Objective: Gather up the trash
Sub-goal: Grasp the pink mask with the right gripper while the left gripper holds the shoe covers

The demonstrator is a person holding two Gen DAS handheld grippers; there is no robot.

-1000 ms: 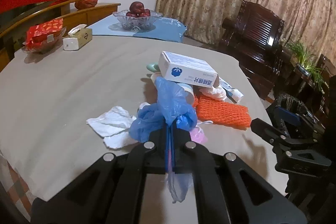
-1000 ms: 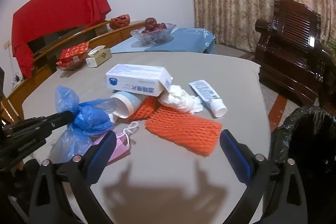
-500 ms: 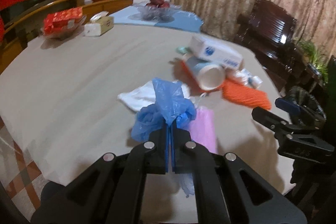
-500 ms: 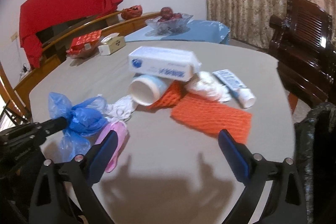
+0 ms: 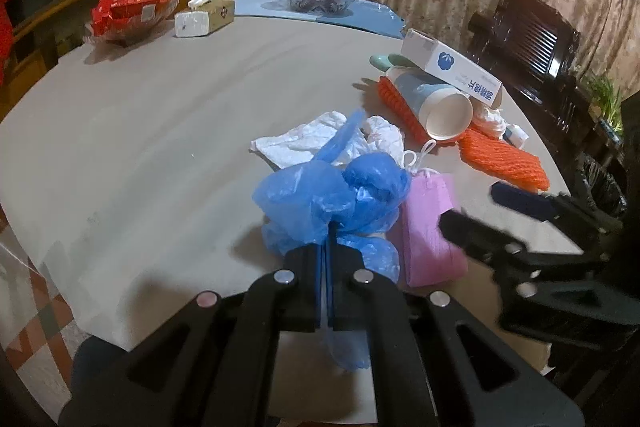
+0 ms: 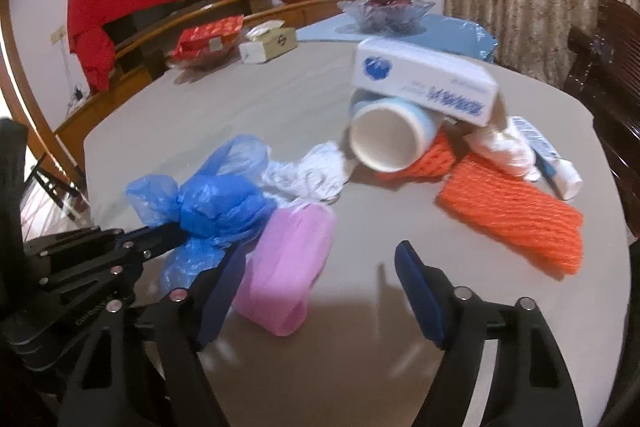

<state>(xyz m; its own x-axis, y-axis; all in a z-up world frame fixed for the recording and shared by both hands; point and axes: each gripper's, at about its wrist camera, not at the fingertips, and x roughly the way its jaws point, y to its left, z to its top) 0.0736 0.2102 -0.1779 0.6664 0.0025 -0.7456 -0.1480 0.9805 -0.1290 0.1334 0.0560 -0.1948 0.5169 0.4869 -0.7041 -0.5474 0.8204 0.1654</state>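
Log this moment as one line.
left gripper: shut on blue bag | right gripper: open, closing around pink mask | table

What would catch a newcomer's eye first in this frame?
First the crumpled blue plastic bag clamped in the left gripper at the near table edge, a pink face mask beside it. Then the trash heap on the right: a white box atop a tipped paper cup, and orange foam netting.

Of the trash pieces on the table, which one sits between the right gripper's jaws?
The pink face mask: it lies between the open right gripper's closing blue pads, untouched. The crumpled blue plastic bag is clamped by the left gripper.
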